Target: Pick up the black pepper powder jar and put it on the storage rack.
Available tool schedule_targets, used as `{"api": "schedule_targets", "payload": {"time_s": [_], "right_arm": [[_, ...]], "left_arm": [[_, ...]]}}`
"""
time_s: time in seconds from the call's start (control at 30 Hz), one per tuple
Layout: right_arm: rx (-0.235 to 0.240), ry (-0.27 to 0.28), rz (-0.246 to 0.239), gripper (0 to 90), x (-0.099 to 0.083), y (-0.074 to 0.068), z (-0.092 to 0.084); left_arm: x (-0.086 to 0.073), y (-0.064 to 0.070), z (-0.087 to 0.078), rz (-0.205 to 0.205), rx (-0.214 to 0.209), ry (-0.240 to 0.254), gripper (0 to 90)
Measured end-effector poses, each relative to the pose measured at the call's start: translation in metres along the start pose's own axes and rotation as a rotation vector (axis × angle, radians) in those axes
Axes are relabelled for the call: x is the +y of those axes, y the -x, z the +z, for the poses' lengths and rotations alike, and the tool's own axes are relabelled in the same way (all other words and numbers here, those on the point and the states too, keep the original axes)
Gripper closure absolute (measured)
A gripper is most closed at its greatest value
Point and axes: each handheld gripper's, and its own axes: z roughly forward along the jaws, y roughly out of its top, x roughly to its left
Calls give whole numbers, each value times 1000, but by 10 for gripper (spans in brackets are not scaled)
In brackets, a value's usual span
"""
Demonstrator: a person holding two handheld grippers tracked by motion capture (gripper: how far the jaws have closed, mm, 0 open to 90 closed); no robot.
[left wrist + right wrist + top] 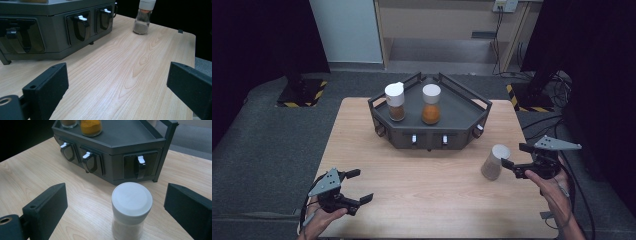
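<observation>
White-capped jar [131,210], seemingly unlabelled, stands ungrasped between the spread-open right gripper [116,207]; left gripper [117,87] gapes open.

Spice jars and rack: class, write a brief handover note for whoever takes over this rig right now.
Left tool: open, idle near the table's front-left.
Right tool: open, jaws either side of the white-capped jar, not gripping.
That jar stands on the table right of the rack.
Done: brown spice jar and orange spice jar stand on the rack.
Left: probably grip the third jar and rack it.
</observation>
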Motion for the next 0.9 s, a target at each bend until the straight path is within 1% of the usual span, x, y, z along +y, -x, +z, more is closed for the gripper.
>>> {"api": "schedule_targets", "payload": {"time_s": [0.17, 0.4, 0.5, 0.7, 0.9], "right_arm": [[-11, -15, 4, 57, 2, 3, 9], [-36, -48, 1, 62, 3, 4, 21], [-34, -54, 15, 64, 2, 8, 26], [-52, -89, 10, 66, 2, 7, 39], [-50, -110, 9, 72, 1, 8, 49]], "left_arm": [[0, 0, 0, -1, 2, 0, 23], [0, 0, 0, -1, 2, -1, 23], [0, 0, 0, -2, 3, -1, 23], [0, 0, 0, -2, 3, -2, 23], [0, 0, 0, -2, 3, -3, 23]]}}
